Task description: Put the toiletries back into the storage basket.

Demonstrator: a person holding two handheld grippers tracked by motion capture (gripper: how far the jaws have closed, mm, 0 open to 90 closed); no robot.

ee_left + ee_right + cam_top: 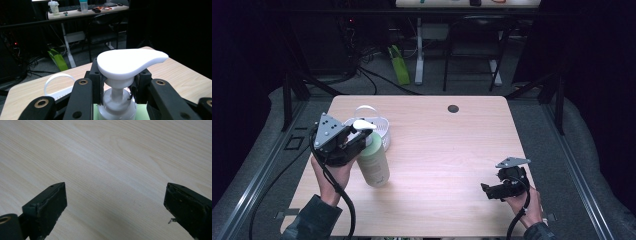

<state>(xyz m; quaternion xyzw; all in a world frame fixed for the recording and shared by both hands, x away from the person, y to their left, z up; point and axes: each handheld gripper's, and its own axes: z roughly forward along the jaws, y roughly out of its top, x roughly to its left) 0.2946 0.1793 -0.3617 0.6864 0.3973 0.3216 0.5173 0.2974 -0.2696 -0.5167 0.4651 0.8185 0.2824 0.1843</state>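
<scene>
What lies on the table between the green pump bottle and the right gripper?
Nothing: in the high view, bare wooden table separates the pump bottle from the right gripper.

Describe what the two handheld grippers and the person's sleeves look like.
Both the left gripper and right gripper are black, each topped by a grey three-cornered plate and trailing a black cable. The jaws are blocky with brass-coloured rivets. The sleeves are dark.
</scene>
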